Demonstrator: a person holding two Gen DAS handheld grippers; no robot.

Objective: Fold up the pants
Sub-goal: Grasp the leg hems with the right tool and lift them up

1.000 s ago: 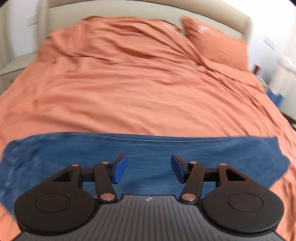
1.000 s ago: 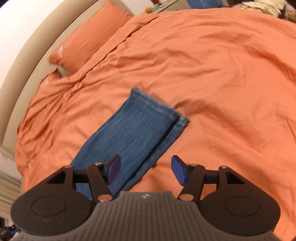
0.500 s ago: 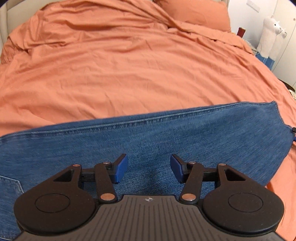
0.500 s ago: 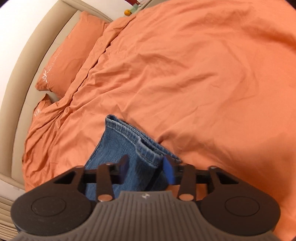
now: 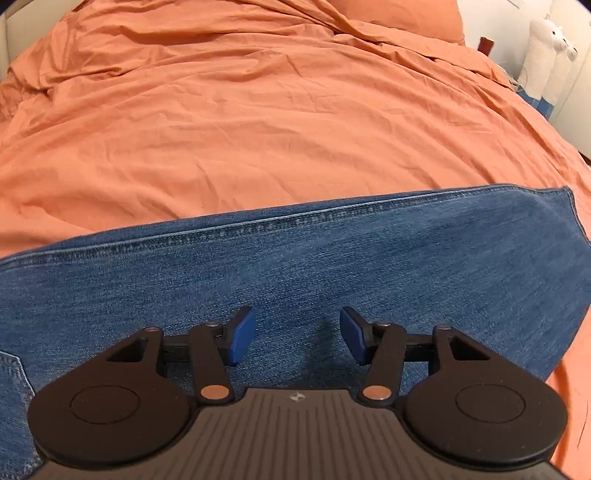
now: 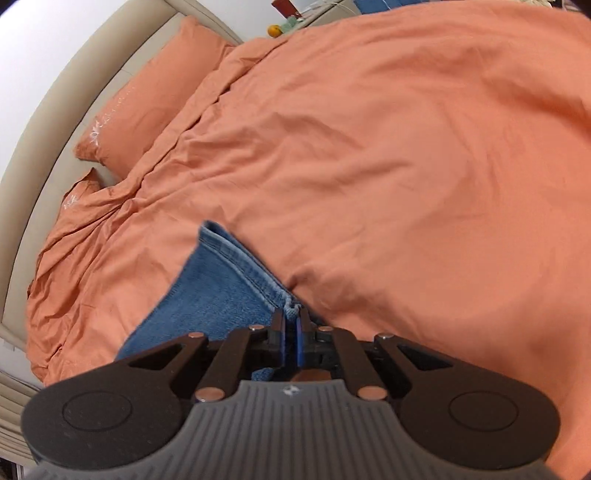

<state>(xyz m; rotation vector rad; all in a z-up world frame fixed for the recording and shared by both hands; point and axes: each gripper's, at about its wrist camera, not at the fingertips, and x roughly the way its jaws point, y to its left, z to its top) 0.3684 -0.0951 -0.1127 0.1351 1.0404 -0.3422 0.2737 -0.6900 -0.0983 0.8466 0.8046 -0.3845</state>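
Blue denim pants (image 5: 295,266) lie flat across the orange bed, legs stacked, the hem end at the right. My left gripper (image 5: 297,334) is open and hovers just above the middle of the legs, touching nothing I can see. In the right wrist view the hem end of the pants (image 6: 221,288) points up and left. My right gripper (image 6: 290,323) is shut on the corner of the hem, where the cuff bunches between the blue pads.
An orange duvet (image 5: 258,110) covers the whole bed. Orange pillows (image 6: 147,107) lie against a beige headboard (image 6: 48,129). A white plush toy (image 5: 546,44) stands beside the bed at the far right. A nightstand with small items (image 6: 291,18) is beyond the pillows.
My right gripper moved down onto the hem and closed on its corner. My left gripper lowered closer over the legs and stayed open.
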